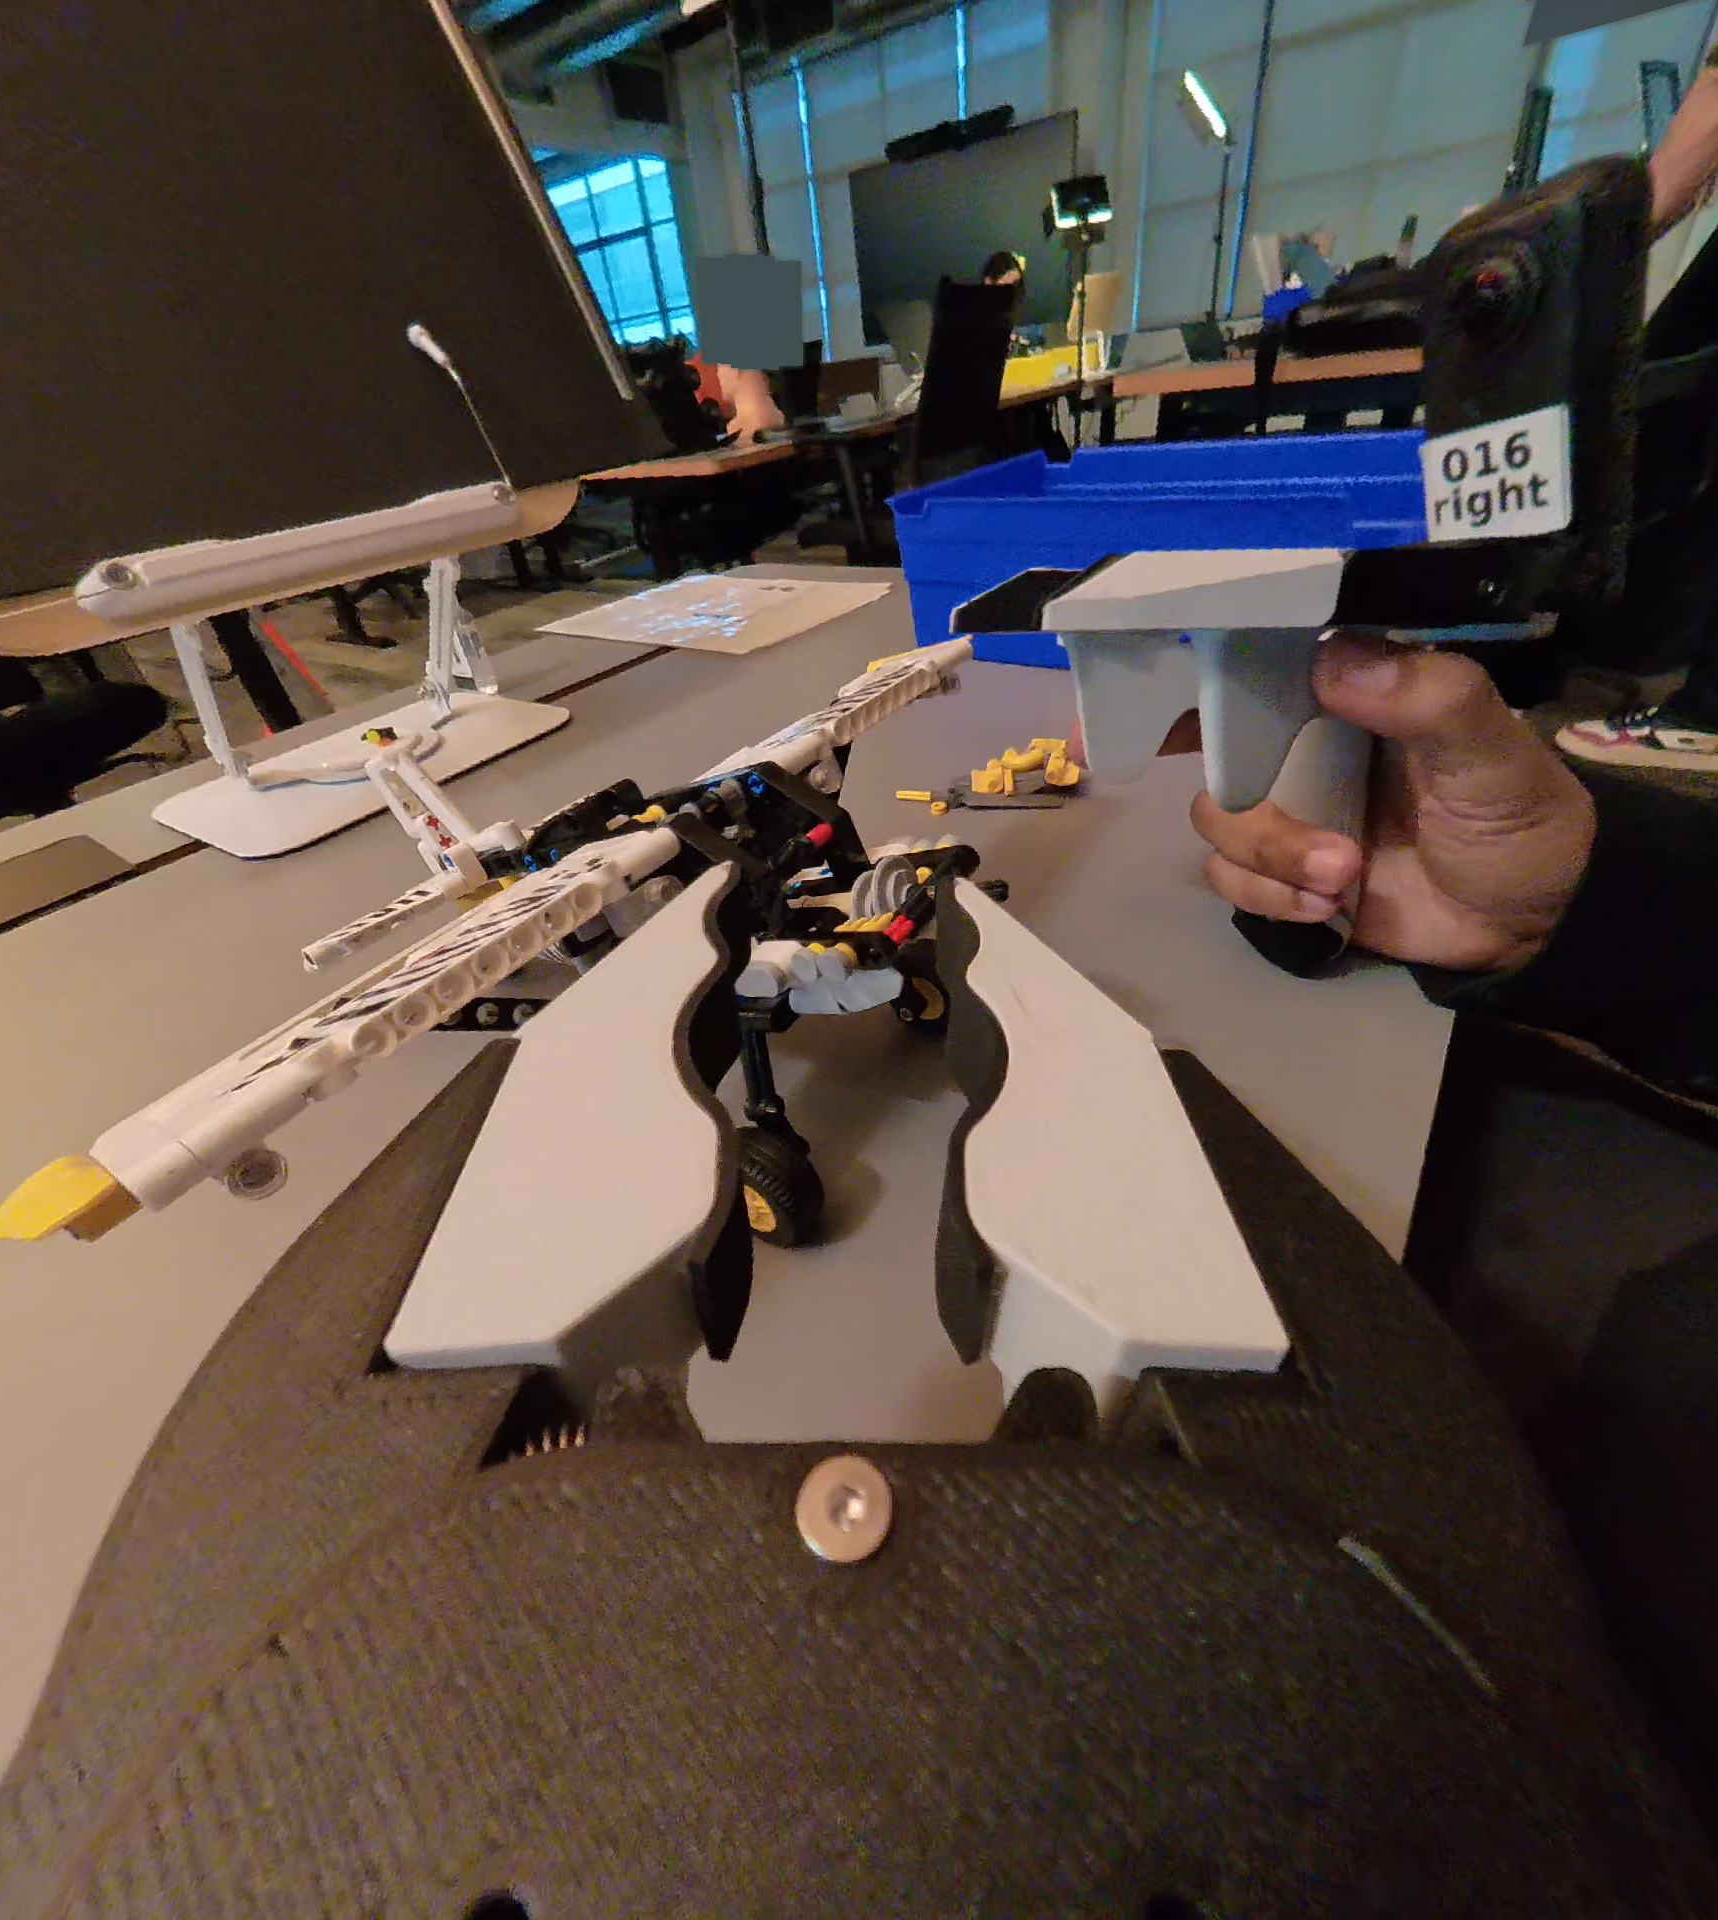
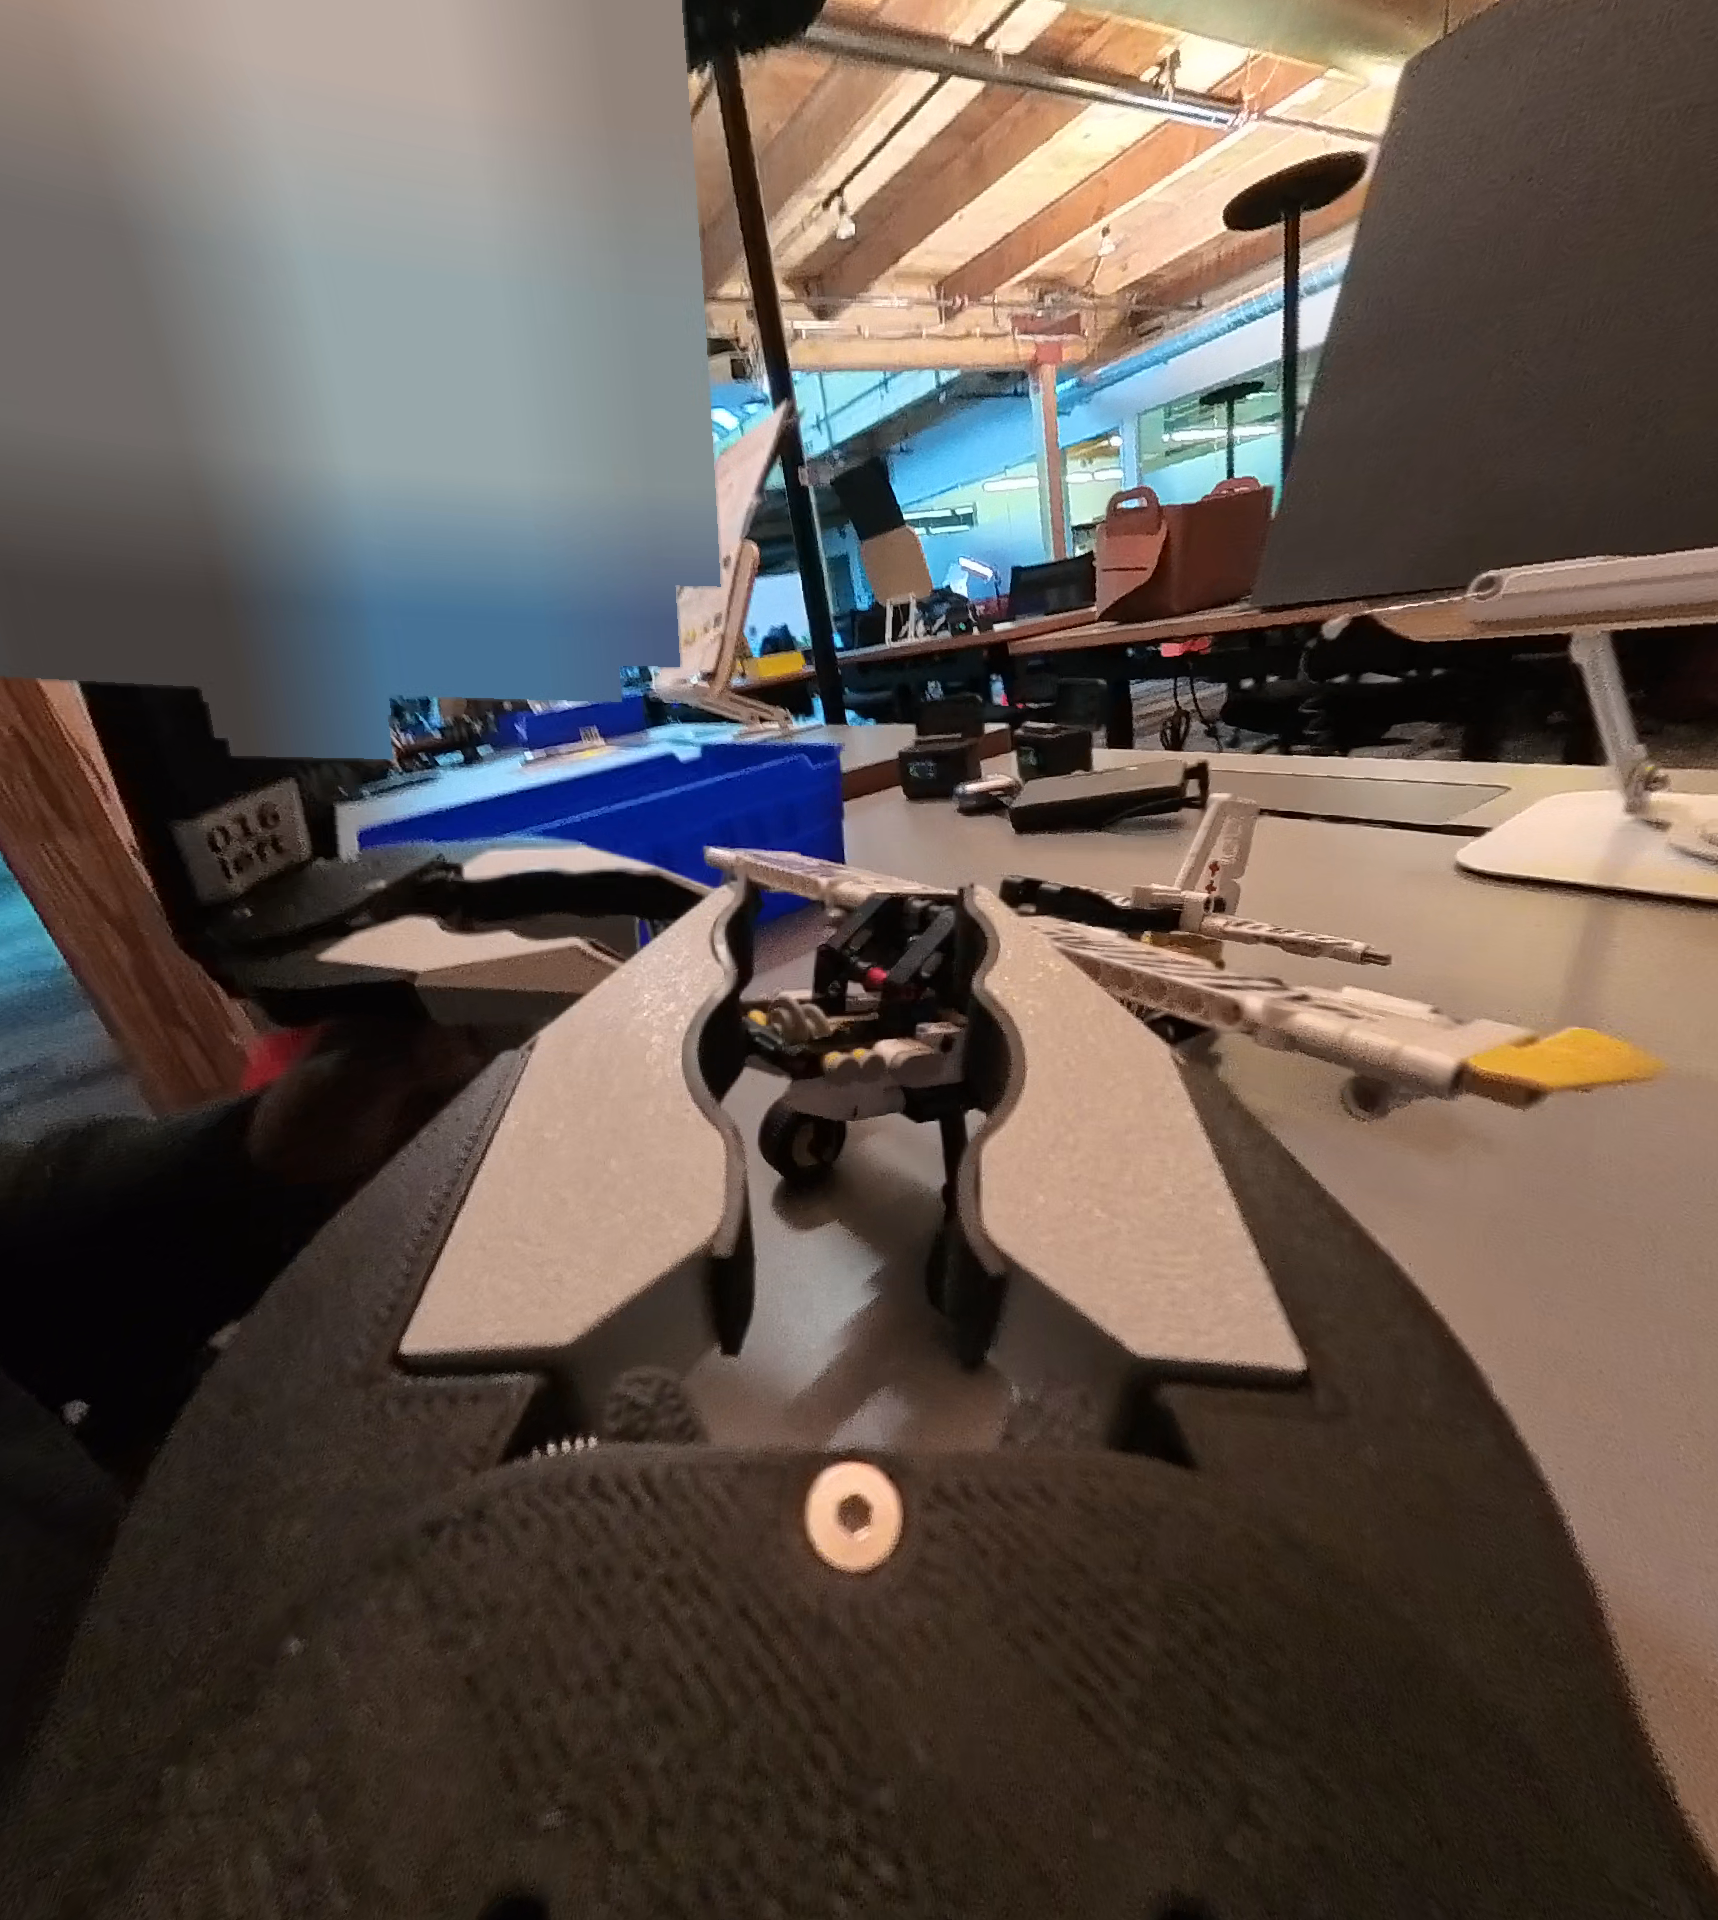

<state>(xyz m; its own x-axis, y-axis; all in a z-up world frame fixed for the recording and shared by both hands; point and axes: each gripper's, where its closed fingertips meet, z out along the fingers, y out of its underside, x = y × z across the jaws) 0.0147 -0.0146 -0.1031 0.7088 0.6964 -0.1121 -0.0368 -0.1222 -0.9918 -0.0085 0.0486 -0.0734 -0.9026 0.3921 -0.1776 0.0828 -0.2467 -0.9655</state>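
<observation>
Nearest the lens, the left gripper (image 1: pixel 834 894): grey fingers with black pads, drawn in narrow around the nose of a white, black and yellow toy-brick model aeroplane (image 1: pixel 481 966). Both pads apparently pressed on its black frame, with 1 small black wheel (image 1: pixel 782 1195) on a strut hanging between the fingers.

Beyond, in falling size:
- a grey table top (image 1: pixel 1198 935) carrying everything
- a blue plastic bin (image 1: pixel 1146 520) toward the far edge
- the aeroplane itself, near the table's middle, with 2 long wings spread
- a small heap of loose yellow and grey brick pieces (image 1: pixel 1026 764) near the bin

Probably light, and stiff only along the beams. Pinned joints likely to pop apart under a hard squeeze or a knock. Wings long and thin, so poor handles and ready levers. Best taken gently by the boxy black frame at the nose, never by wing tips, tail fin or wheels. Smooth plastic, so some risk of slipping.

Only in the left wrist view: the right gripper (image 1: pixel 1000 618) in a hand (image 1: pixel 1437 831), raised near the bin, clear of the model and gripping nothing.

Only in the right wrist view: that gripper's jaws partly apart, with the aeroplane's nose seen through the gap. Also a few black devices (image 2: pixel 1104 800) farther along the table.
</observation>
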